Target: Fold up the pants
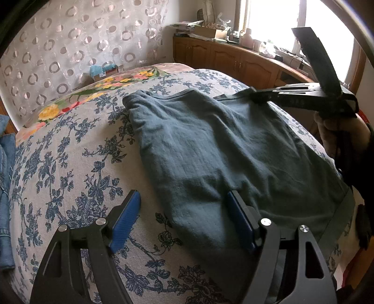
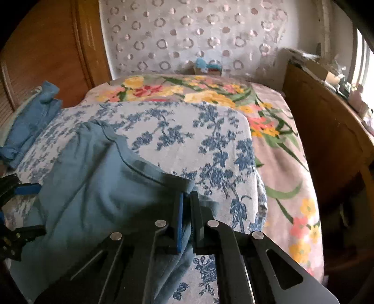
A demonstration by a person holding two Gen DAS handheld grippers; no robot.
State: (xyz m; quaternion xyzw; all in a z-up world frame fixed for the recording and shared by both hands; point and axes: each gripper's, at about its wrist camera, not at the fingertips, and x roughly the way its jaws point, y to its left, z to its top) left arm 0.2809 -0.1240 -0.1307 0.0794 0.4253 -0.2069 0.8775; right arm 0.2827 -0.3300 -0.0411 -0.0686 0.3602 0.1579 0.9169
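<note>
Pinching pants (image 2: 105,187) corner — right gripper (image 2: 186,210), right-wrist view only.

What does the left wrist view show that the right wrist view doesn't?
Left wrist only: the left gripper open, one finger over the bedspread and one over the pants, which lie as a whole folded panel; also the window and the cluttered cabinet top.

Right wrist only: the right gripper shut on a pants edge, and a folded pile of blue jeans at far left.

Both: the pants, the blue floral bedspread, and the circle-patterned headboard cover.
</note>
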